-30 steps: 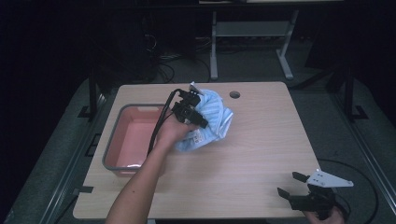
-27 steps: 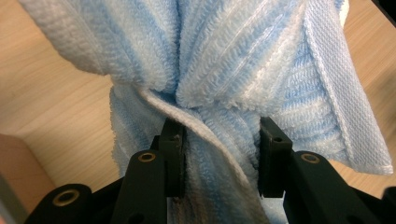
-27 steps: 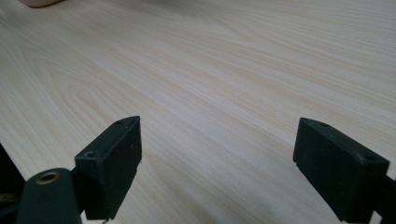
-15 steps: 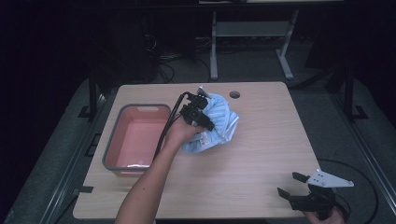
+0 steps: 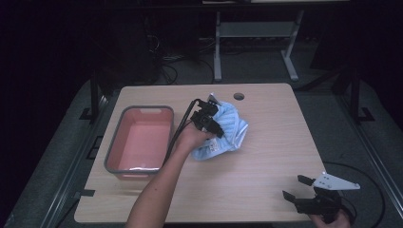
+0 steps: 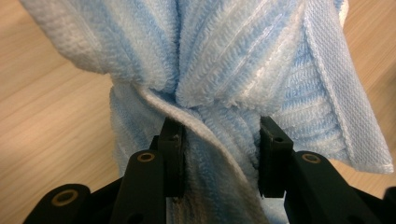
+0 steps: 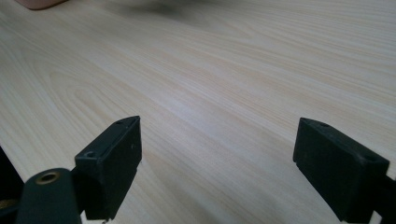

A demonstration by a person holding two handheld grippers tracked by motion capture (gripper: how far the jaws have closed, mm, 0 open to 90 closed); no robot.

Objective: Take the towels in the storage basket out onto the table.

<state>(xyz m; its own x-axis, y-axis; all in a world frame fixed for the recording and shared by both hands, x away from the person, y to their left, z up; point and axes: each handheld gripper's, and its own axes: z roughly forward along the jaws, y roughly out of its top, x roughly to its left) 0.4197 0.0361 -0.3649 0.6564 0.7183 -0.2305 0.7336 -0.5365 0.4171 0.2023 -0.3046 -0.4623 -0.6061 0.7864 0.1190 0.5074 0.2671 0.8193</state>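
Note:
A crumpled light blue striped towel lies in the middle of the wooden table. My left gripper is shut on a bunched fold of it. In the left gripper view both black pads squeeze the blue towel, which spreads out above the fingertips. My right gripper rests by the table's front right corner with its jaws wide apart. In the right gripper view there is only bare wood between the fingers.
A pink basin with a grey rim stands on the left part of the table, just left of my left forearm. A round cable hole sits near the far edge. Dark floor and a metal stand lie beyond the table.
My left hand has shifted to the right and sunk toward the table with the towel in its grip. The towel's bundle has moved a little right with it. My right gripper has stayed still.

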